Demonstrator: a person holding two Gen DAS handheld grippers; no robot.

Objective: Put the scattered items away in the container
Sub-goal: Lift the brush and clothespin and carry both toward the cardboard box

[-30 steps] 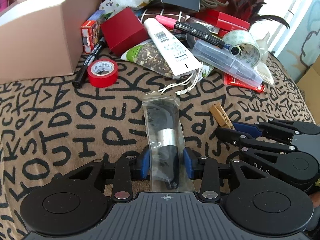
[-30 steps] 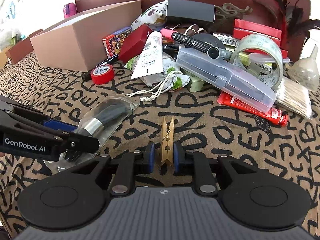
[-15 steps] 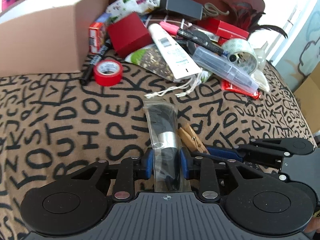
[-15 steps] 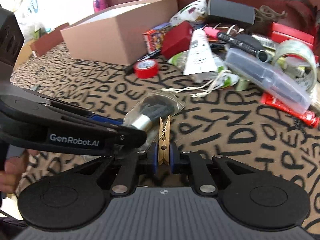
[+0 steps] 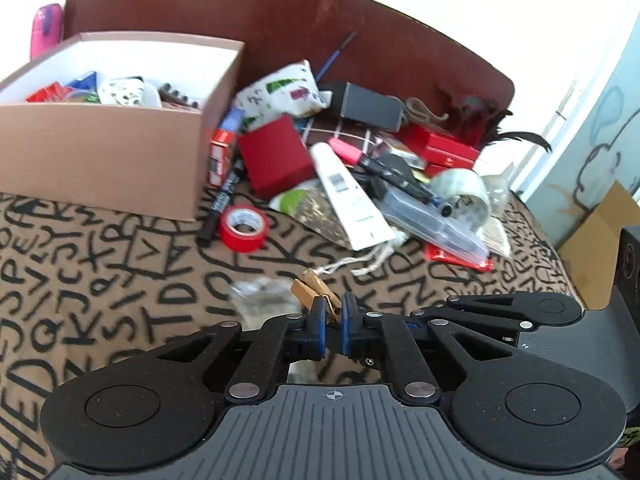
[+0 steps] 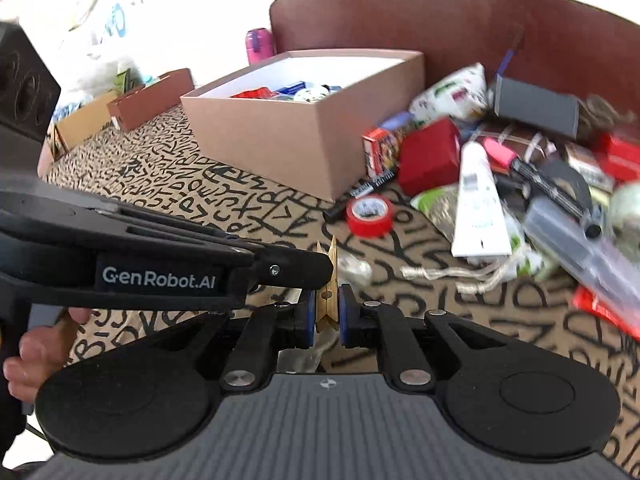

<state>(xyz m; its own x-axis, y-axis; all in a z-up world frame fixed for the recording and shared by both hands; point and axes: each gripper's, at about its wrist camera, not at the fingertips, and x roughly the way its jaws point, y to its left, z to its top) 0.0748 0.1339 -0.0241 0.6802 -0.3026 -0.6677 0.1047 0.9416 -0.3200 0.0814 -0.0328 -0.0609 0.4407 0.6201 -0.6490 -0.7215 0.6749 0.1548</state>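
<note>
Wooden clothespin (image 6: 328, 292) pinched by right gripper (image 6: 325, 316), left gripper (image 5: 333, 330) clenched, its bagged brush (image 5: 260, 304) blurred, mostly hidden.

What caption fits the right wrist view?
Right hand-held gripper clamps a wooden clothespin above the patterned cloth, cardboard box ahead.
</note>
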